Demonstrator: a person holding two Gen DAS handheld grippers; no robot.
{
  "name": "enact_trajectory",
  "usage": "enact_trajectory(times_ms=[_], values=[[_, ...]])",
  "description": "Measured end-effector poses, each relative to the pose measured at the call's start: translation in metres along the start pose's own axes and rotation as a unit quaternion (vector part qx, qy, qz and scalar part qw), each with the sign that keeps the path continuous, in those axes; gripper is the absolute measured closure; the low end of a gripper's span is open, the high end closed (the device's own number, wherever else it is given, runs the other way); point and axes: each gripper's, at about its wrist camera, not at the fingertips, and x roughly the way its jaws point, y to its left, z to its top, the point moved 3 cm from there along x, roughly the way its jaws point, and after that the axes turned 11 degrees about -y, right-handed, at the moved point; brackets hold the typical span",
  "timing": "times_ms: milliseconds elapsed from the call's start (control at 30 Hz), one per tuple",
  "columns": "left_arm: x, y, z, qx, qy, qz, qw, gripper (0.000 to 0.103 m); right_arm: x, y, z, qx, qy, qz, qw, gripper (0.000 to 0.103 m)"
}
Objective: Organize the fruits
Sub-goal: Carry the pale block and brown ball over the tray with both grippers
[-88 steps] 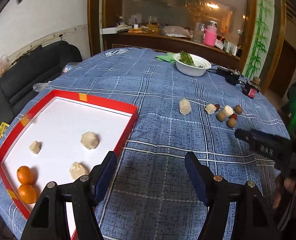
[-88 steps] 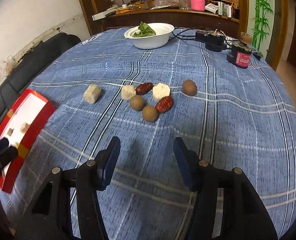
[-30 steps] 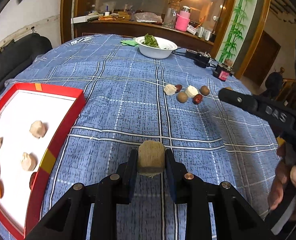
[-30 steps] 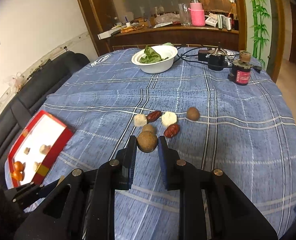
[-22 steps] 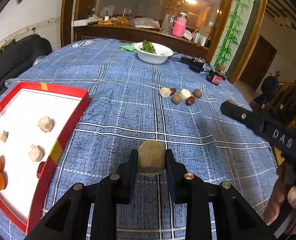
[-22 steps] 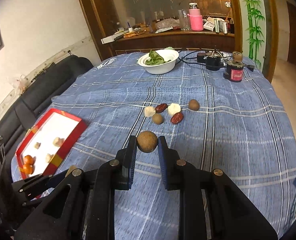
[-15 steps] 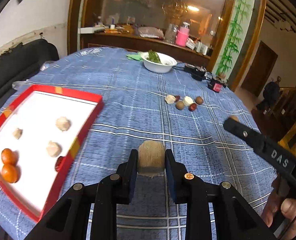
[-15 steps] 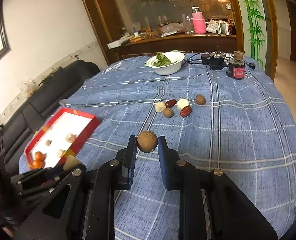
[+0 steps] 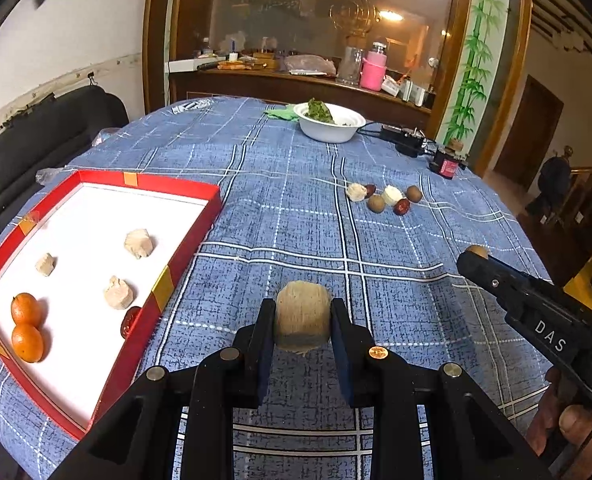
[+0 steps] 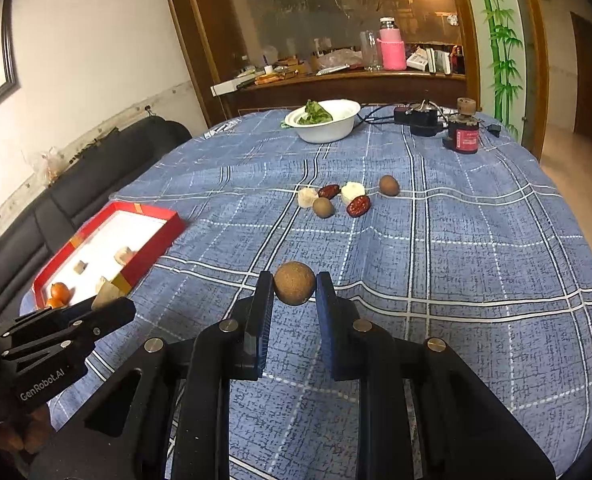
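My left gripper [image 9: 303, 312] is shut on a beige cylindrical chunk [image 9: 303, 322], held above the blue checked tablecloth to the right of the red-rimmed white tray [image 9: 184, 194]. The tray holds two oranges [image 9: 26, 322], three beige chunks [image 9: 138, 243] and a red date [image 9: 130, 316] by its right wall. My right gripper [image 10: 295, 282] is shut on a round brown longan [image 10: 294, 282], held above the cloth. A cluster of loose fruits [image 10: 336, 198] lies on the cloth beyond: beige chunks, red dates and brown longans. The left gripper also shows in the right wrist view [image 10: 96, 312].
A white bowl with greens [image 9: 331, 122] stands at the far side, next to black cables and a small red-labelled jar [image 9: 448, 162]. A black sofa [image 10: 76, 196] lies left of the round table. The right gripper body [image 9: 536, 320] crosses the left view's right side.
Both grippers closed on their pieces, the left on the beige chunk, the right on the longan, then lifted and drew back from the cluster. The tray has come nearer in the left view.
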Motion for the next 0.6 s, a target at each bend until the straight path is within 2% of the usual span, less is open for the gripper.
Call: enact_trajectory(times_ms=[600], values=[[-0.001, 0.008, -0.01, -0.011, 0.008, -0.014, 0.9998, 0.077, 0.012, 0.013, -0.012, -0.037, 0.048, -0.011, 0.998, 0.083]])
